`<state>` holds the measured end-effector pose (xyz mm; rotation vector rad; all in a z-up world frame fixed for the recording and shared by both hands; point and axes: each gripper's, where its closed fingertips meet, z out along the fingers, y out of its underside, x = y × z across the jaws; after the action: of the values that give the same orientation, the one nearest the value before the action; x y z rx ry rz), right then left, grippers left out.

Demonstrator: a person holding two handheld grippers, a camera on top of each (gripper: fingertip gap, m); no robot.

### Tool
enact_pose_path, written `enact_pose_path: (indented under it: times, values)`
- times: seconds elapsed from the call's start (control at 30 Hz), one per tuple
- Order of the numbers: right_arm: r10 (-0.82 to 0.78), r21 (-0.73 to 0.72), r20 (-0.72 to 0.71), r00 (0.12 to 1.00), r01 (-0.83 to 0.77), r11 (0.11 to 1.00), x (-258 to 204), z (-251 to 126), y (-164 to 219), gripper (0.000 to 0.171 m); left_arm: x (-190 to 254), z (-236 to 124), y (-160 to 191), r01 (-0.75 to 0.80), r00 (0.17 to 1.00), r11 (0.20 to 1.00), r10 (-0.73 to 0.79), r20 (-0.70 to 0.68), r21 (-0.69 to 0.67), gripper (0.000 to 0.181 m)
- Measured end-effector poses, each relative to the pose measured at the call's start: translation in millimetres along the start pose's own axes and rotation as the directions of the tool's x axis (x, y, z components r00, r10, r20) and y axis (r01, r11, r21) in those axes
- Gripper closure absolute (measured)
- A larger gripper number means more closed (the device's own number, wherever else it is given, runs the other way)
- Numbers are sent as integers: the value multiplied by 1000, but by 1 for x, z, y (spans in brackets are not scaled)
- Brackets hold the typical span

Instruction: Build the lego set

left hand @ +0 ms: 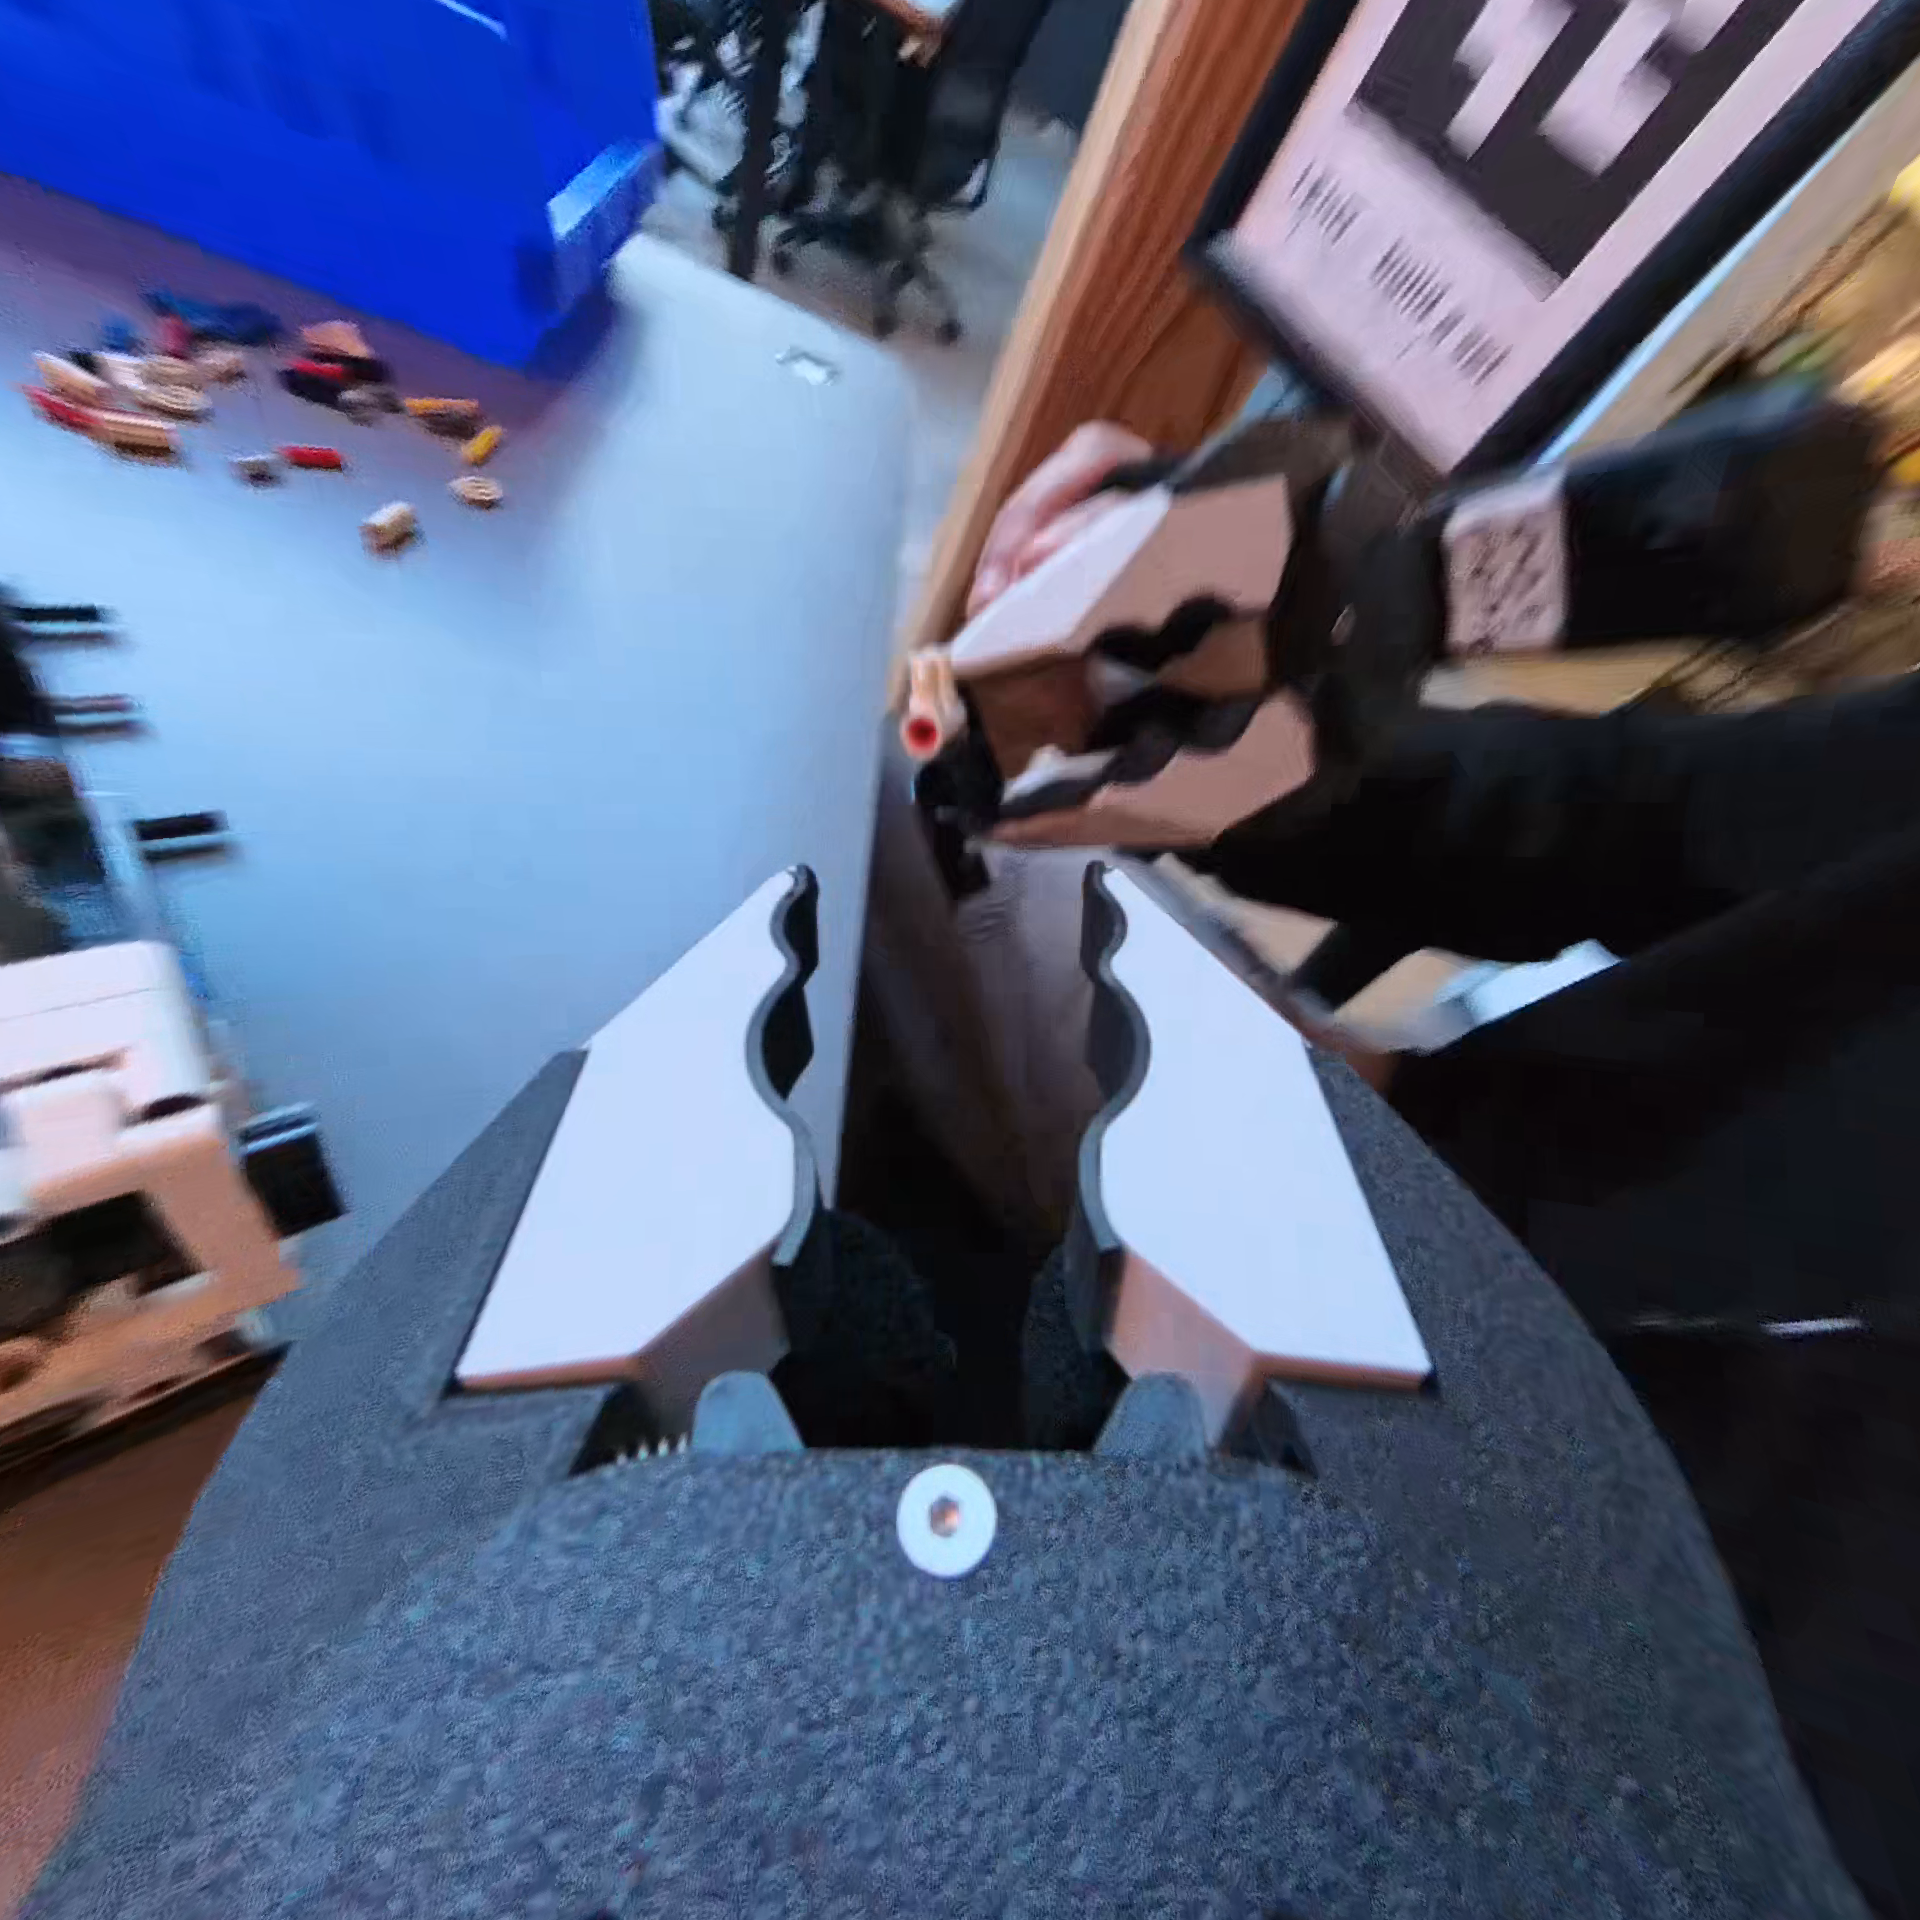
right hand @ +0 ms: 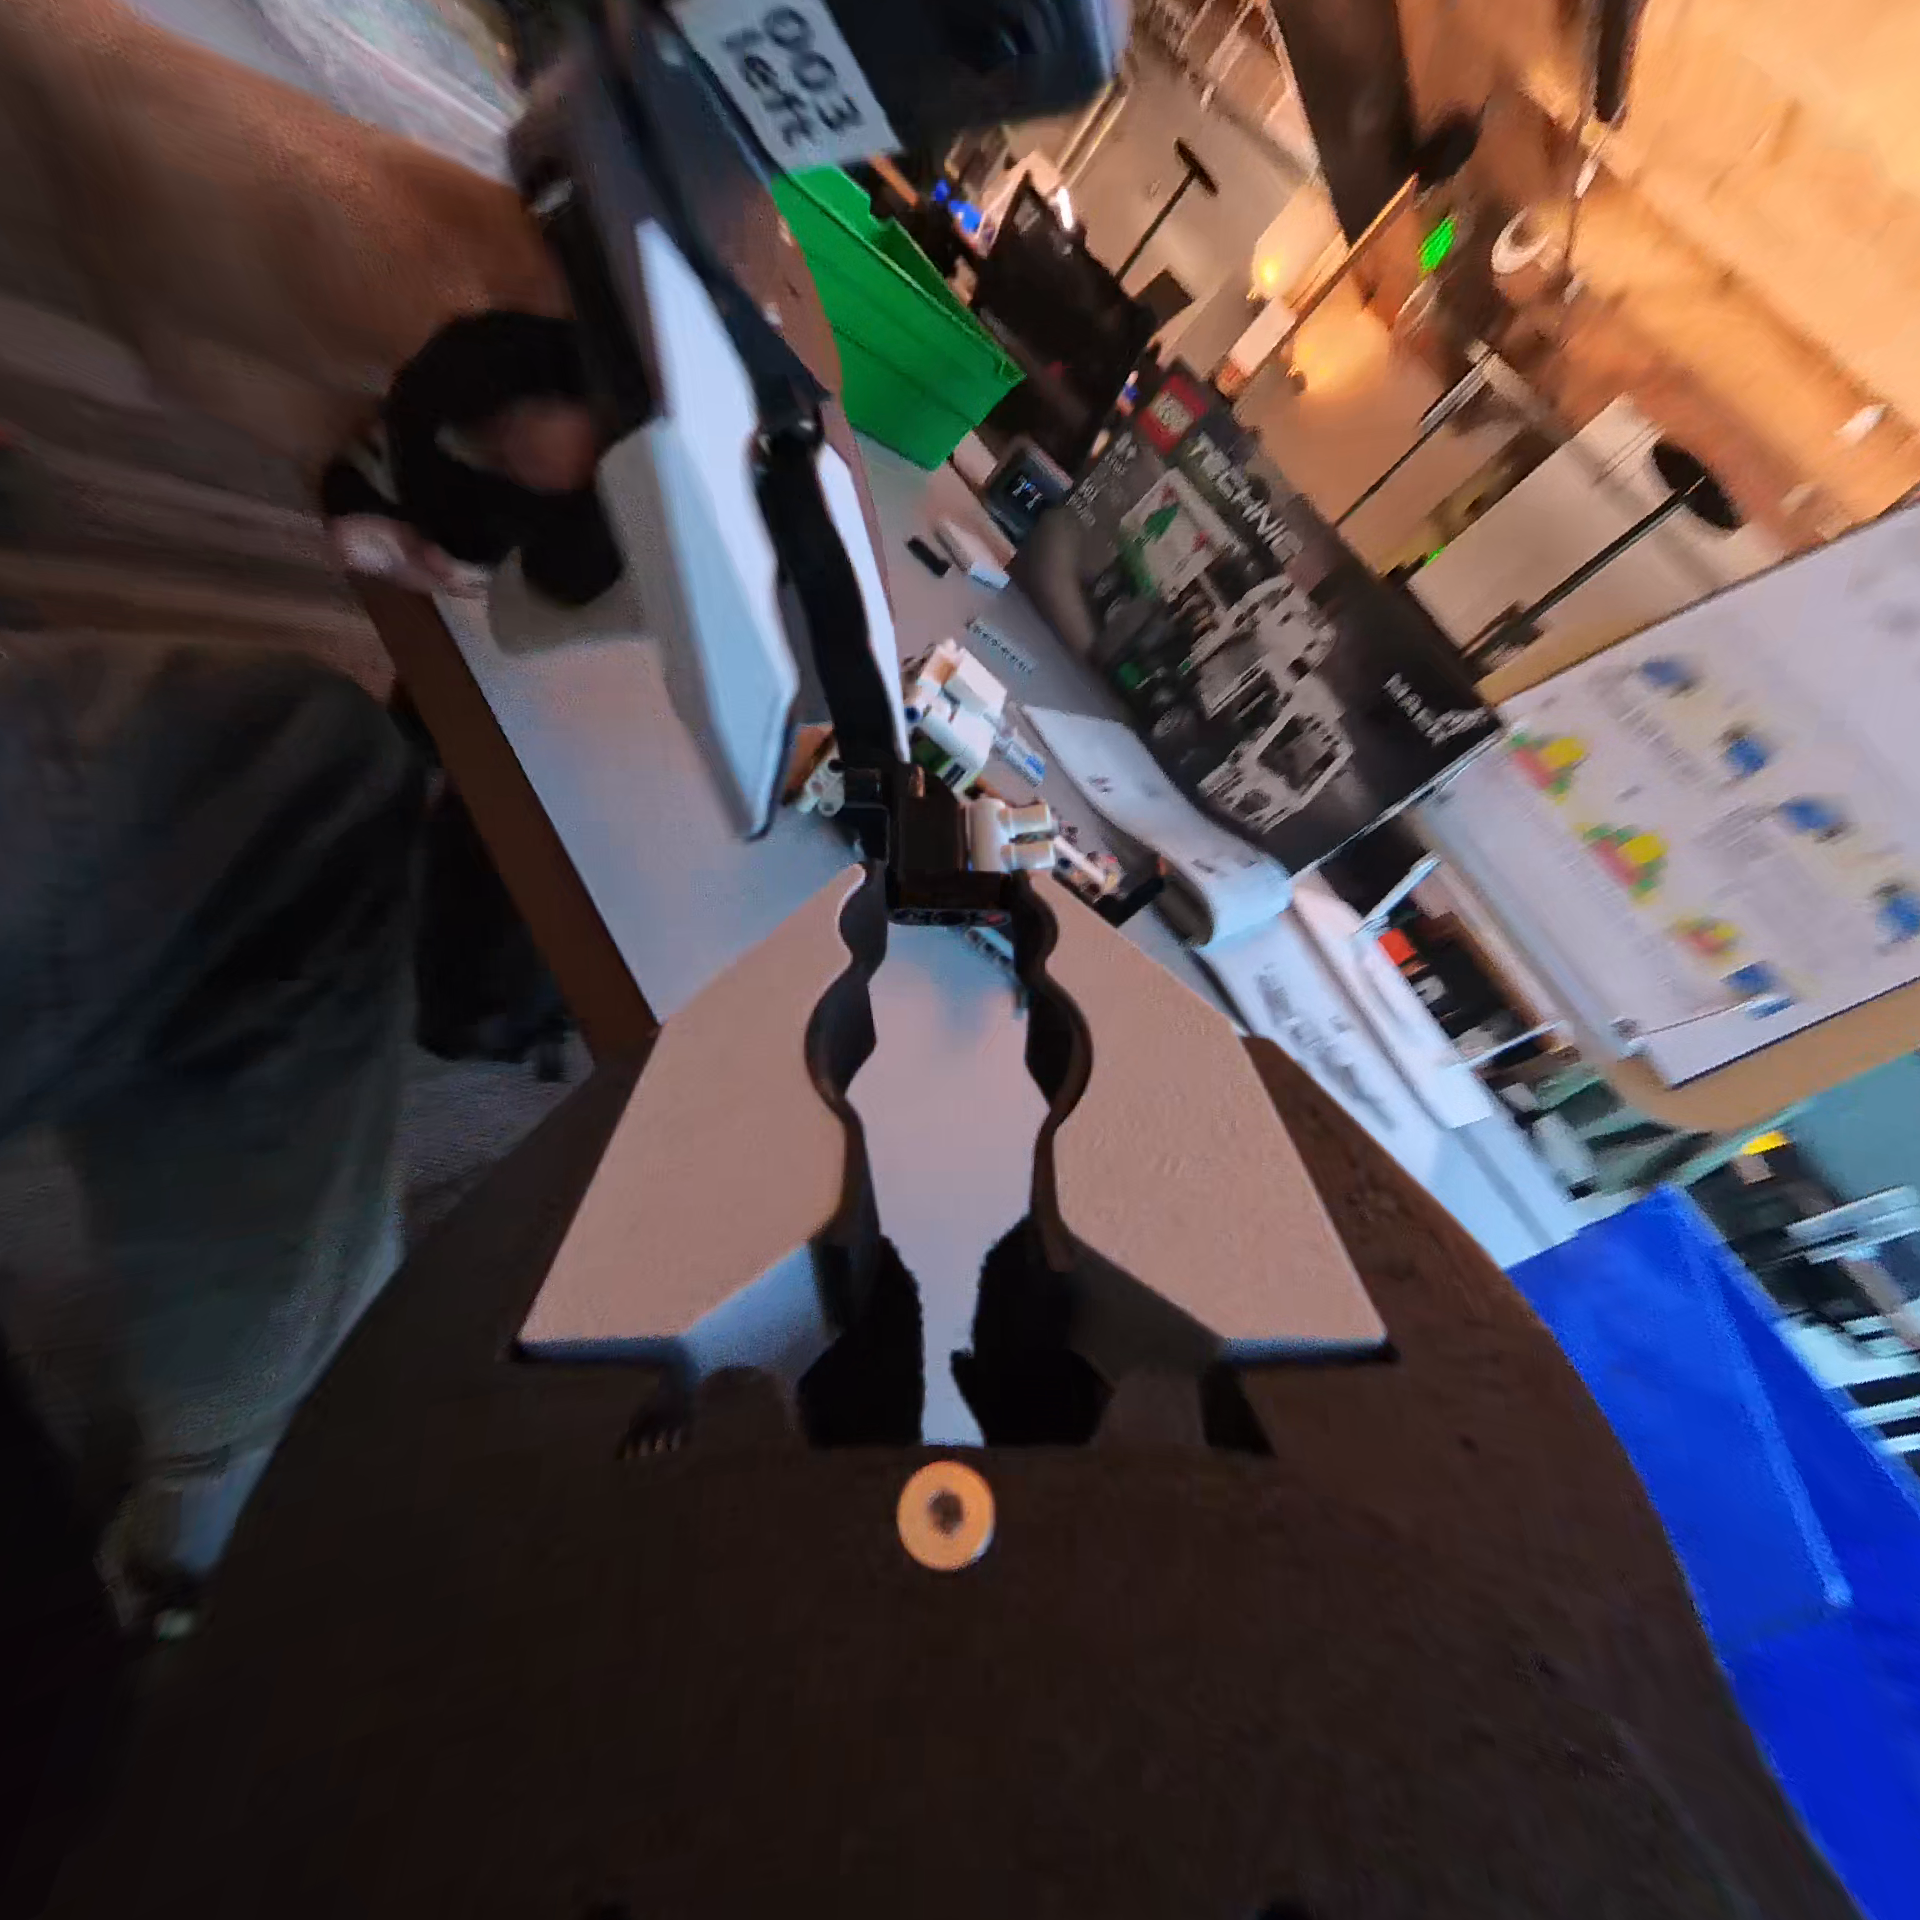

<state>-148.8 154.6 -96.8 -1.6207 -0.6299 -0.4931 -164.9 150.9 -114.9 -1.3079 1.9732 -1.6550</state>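
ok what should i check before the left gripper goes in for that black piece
1. right gripper jaws shut on the black lego piece: ok
2. left gripper jaws open and empty: ok
3. piece between the left jaws: not ok, it sits just ahead of their tips
4. views sharp enough to line up: not ok, both are blurred
5. which hole or pin to join: cannot tell
6. instruction booklet in sight on the table: ok
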Motion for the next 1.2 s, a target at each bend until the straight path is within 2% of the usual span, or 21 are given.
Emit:
enact_pose_path:
  times: [0.07, 0.13, 0.23, 0.3, 0.4, 0.47, 0.5, 0.57, 0.63, 0.93, 1.03, 1.13, 1.2]
  values:
    - [-103, 19, -34, 994, 104, 994, -6, -1, -6, 149, 10, 0, -7, 111, 987, 993, -106, -121, 38, 137]
    - [-193, 11, -68, 979, 194, 981, -9, 1, -9, 149, 15, 0, -12, 159, 973, 986, -146, -181, 59, 150]
    - [-224, 16, -59, 973, 225, 974, -15, 2, -12, 148, 17, -3, -14, 167, 969, 984, -152, -194, 62, 175]
    - [-191, 28, -29, 981, 192, 981, -18, 2, -15, 148, 18, -5, -11, 151, 971, 987, -139, -193, 50, 175]
    - [-45, 63, 41, 998, 42, 997, -21, -1, -21, 147, 23, -12, -13, 101, 978, 993, -87, -188, 63, 176]
    - [123, 122, 145, 982, -141, 982, -23, -9, -30, 145, 29, -18, -14, 43, 984, 997, -30, -177, 68, 176]
    - [238, 155, 201, 950, -271, 950, -19, -14, -37, 145, 31, -20, -13, 11, 986, 998, 1, -168, 69, 175]
    - [460, 218, 361, 811, -553, 804, -9, -24, -55, 143, 41, -24, -14, -31, 982, 996, 46, -182, 84, 175]
    - [552, 210, 501, 667, -712, 670, -7, -27, -66, 143, 51, -26, -16, -44, 974, 995, 63, -217, 93, 175]
    - [513, 223, 562, 648, -717, 661, -18, -26, -81, 153, 70, -21, -24, -54, 960, 992, 83, -268, 114, 175]
    - [518, 219, 556, 650, -716, 663, -19, -24, -80, 165, 72, -19, -26, -74, 961, 989, 104, -254, 125, 175]
    - [544, 204, 595, 592, -766, 610, -18, -26, -82, 166, 74, -20, -27, -107, 963, 986, 135, -234, 130, 175]
    - [579, 161, 653, 489, -836, 525, -18, -27, -84, 166, 75, -20, -28, -156, 963, 978, 182, -200, 135, 175]
